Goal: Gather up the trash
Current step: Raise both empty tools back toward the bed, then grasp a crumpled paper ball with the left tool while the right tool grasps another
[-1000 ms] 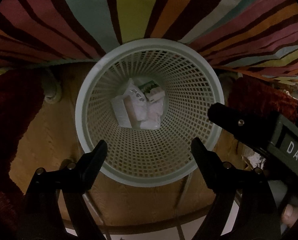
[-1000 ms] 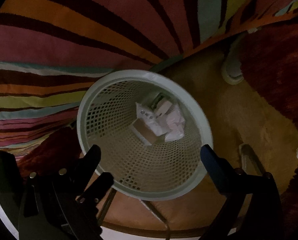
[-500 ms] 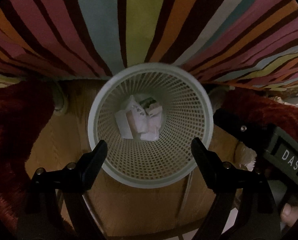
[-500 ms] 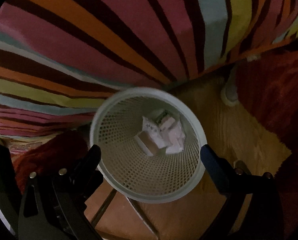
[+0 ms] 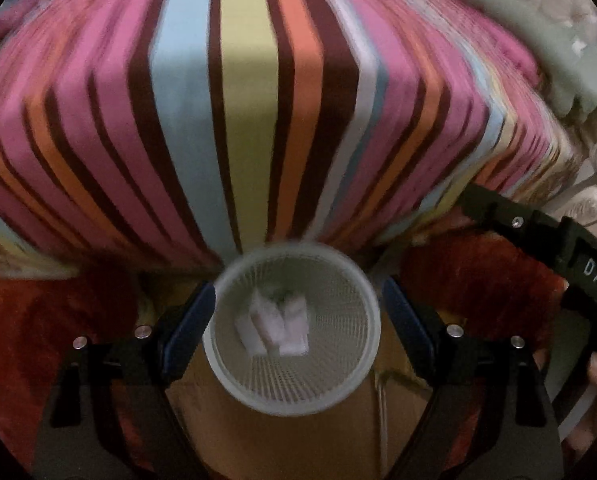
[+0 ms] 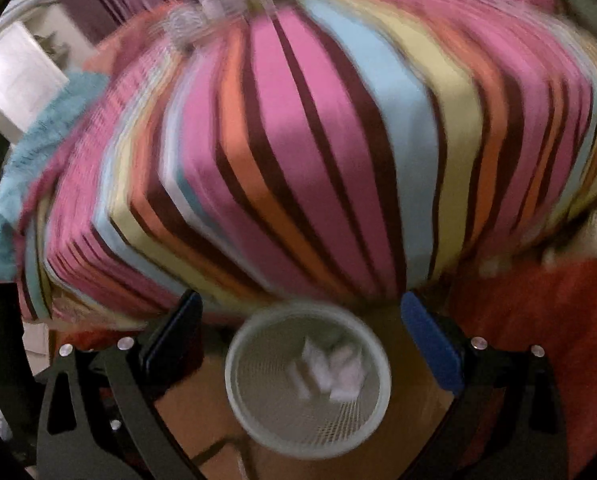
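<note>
The crumpled white paper trash (image 5: pixel 276 322) lies at the bottom of the round white mesh plastic wastebasket (image 5: pixel 234 384), which stands on a wooden floor (image 5: pixel 298 448) against the edge of a bed with a multicoloured striped cover (image 5: pixel 250 120). Red shaggy rug (image 5: pixel 478 280) flanks it. The left gripper (image 5: pixel 294 304) and right gripper (image 6: pixel 300 320) hang above, both spread wide and empty. Both views are blurred.

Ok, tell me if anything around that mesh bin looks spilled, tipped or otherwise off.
Nothing stands out. The mesh bin stands upright on the wood floor, and the white wrappers lie inside it. No litter shows beside it, though both views are blurred.
</note>
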The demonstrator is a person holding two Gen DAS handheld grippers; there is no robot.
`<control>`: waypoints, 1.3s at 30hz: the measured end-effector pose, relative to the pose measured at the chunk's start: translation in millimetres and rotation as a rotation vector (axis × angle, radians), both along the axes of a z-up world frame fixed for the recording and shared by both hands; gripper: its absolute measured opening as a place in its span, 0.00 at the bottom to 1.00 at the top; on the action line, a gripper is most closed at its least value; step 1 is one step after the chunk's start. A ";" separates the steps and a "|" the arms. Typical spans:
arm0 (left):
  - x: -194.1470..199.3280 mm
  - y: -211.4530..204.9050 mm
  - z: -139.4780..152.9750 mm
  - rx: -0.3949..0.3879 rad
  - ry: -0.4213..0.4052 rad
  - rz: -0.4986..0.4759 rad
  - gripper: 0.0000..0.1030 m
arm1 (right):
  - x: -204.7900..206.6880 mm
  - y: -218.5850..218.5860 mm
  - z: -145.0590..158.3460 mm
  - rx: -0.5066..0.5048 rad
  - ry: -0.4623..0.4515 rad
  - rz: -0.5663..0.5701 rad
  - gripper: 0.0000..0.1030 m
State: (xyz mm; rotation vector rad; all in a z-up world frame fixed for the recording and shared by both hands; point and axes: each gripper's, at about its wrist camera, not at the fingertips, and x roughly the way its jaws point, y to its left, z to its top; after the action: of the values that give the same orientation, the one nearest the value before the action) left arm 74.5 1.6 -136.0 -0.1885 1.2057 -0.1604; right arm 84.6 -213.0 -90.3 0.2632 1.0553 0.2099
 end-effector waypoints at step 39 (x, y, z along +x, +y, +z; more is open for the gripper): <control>294.3 65.4 105.4 -0.141 -0.153 0.242 0.81 | 217.0 49.0 103.6 -0.137 -0.358 0.231 0.93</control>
State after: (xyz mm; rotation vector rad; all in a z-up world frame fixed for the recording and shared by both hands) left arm 368.8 67.0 -30.5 -0.4357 1.0104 -0.0465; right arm 301.6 -164.0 13.2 -0.0228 0.7384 0.3764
